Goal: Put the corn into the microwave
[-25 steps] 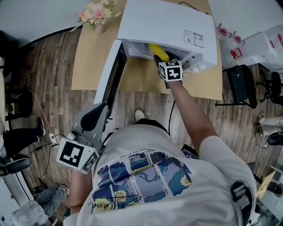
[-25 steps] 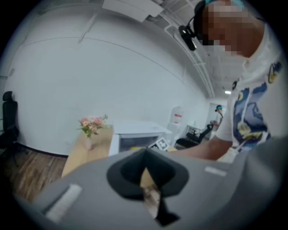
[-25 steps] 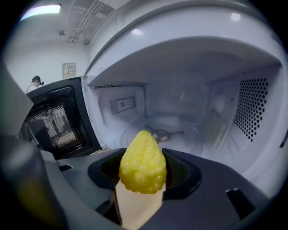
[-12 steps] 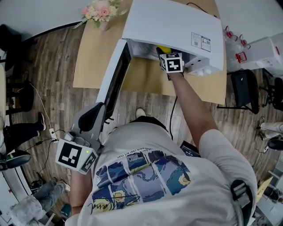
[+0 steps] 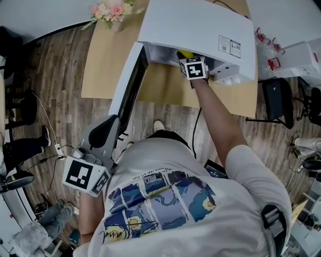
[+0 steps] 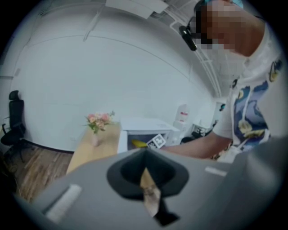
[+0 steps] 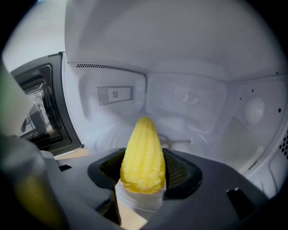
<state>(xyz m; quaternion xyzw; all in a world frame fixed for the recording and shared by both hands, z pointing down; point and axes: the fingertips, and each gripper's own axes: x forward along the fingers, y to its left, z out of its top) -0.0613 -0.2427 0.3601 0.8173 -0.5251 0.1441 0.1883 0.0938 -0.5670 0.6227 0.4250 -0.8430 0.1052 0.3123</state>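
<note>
The white microwave (image 5: 200, 25) stands on a wooden table (image 5: 100, 65), its door (image 5: 128, 83) swung open to the left. My right gripper (image 5: 184, 56) reaches into the opening, shut on the yellow corn (image 5: 185, 53). In the right gripper view the corn (image 7: 143, 155) stands upright between the dark pads (image 7: 180, 173), over the oven floor (image 7: 193, 134) inside the white cavity. My left gripper (image 5: 106, 128) hangs low beside my body, shut and holding nothing. In the left gripper view, its jaws (image 6: 145, 179) point toward the distant microwave (image 6: 148, 130).
A vase of pink flowers (image 5: 113, 12) sits at the table's far left corner. An office chair (image 5: 276, 95) and a white box (image 5: 301, 50) stand to the right. Someone's leg (image 5: 20, 155) and cables lie on the wooden floor at the left.
My right gripper has pushed the corn deeper into the microwave, so less of it shows from above. The left gripper has hardly moved.
</note>
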